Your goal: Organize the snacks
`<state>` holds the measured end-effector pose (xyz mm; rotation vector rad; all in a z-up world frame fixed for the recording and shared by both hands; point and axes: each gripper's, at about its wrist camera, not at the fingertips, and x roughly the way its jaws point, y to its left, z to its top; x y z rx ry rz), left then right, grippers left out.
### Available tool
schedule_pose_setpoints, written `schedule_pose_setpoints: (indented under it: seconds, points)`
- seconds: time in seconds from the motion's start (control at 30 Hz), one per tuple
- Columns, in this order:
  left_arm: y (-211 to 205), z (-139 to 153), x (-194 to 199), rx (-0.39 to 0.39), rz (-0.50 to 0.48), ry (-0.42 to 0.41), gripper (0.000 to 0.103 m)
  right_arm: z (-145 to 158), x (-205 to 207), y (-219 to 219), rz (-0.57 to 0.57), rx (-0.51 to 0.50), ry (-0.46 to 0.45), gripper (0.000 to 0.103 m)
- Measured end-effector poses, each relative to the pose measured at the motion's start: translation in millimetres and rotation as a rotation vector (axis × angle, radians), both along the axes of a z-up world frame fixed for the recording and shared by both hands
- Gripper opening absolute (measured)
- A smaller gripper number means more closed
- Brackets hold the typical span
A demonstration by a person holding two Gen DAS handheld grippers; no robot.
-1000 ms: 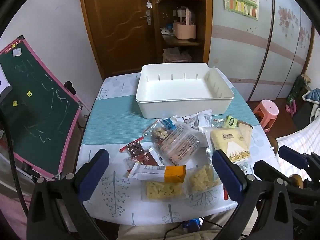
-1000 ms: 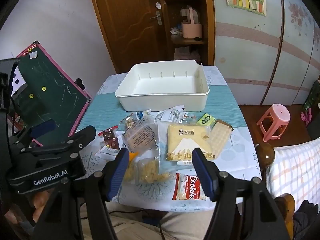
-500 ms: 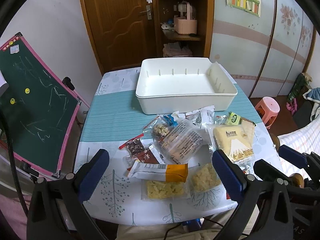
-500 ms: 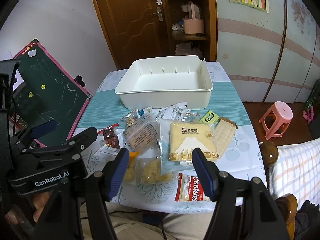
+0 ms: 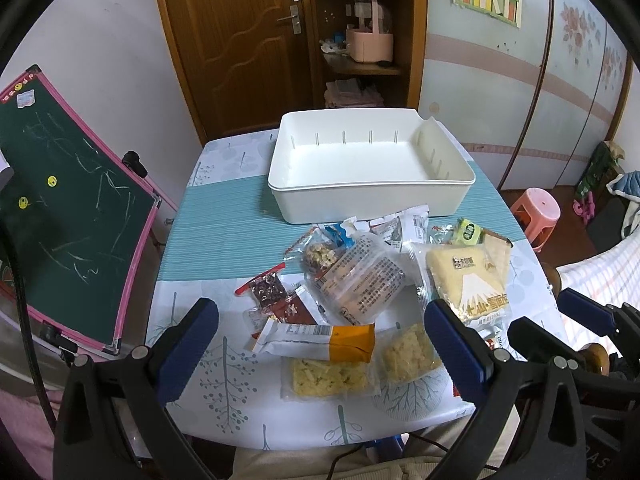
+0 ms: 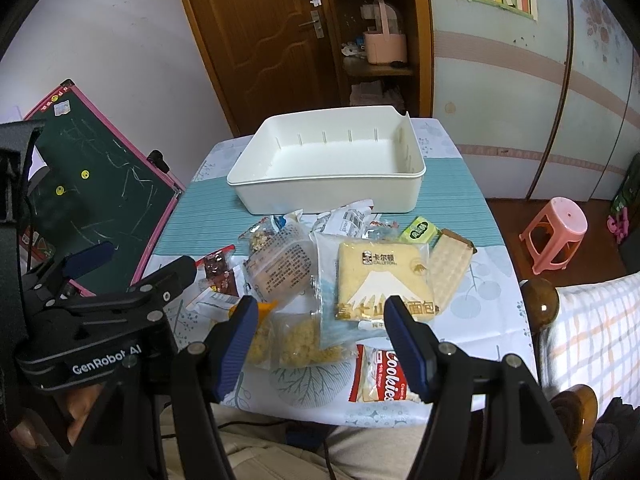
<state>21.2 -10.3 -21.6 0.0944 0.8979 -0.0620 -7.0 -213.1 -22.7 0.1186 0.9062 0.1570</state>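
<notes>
White plastic is making up the biggest piece of the job: an empty bin (image 5: 372, 184) is sitting at the far end of the counter (image 5: 224, 216), open side up, likely waiting to take the snacks. Nearer the person, the snack pile (image 5: 360, 280) is lying loose on the cloth, packets overlapping — nothing is sorted yet, so the task is judged to be at its start.

Within the pile, the large bread packet (image 6: 380, 276) is lying flat just beyond the right gripper (image 6: 320, 344), which is hovering above the counter's near edge with its jaws standing well apart and nothing between them. A red cookie packet (image 6: 380, 376) is lying below that gap, near the counter's edge.

To the left, the left gripper (image 5: 320, 348) is also hovering empty — jaws wide — with the orange-ended bar (image 5: 316, 340) and a clear packet of yellow crisps (image 5: 328, 376) framed between its fingers. Both packets are lying flat and untouched, probably the easiest first picks.
</notes>
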Motion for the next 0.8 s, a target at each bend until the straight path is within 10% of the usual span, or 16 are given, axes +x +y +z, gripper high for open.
schedule_pose_setpoints:
  seconds: [0.8]
  points:
    - [-0.2, 1.4, 1.2, 0.0, -0.003, -0.002, 0.102, 2.3, 0.4, -0.2, 0.0, 0.0, -0.001, 0.066]
